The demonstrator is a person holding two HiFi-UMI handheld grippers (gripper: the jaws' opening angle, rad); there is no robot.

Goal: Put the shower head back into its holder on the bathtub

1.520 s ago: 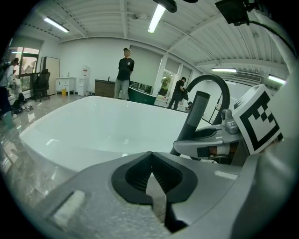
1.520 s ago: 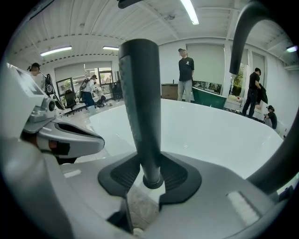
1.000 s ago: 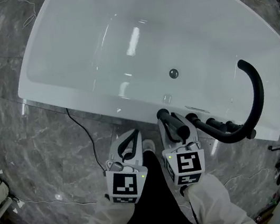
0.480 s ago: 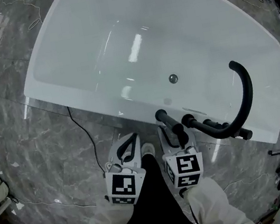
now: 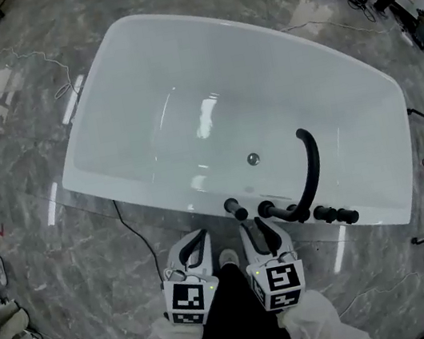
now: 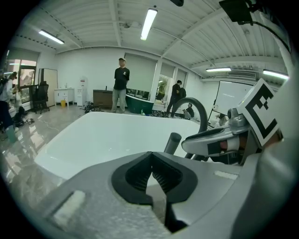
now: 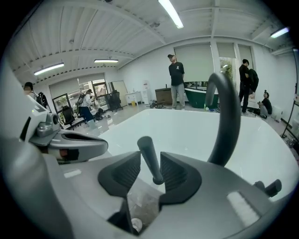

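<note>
**Asker:** What has changed at the bathtub (image 5: 179,73)?

**Me:** Both my tools have lifted off its near rim and now sit just outside it. My right tool (image 5: 259,228) has let go. Its jaws stand fairly wide and have just closed a little, with nothing between them. My left tool (image 5: 197,244) is pinched narrow and empty.

**Asker:** And the shower head?

**Me:** The black shower head (image 5: 235,208) stands upright on the bathtub's near rim, untouched. I judge it seated in its holder and the job done.
</note>
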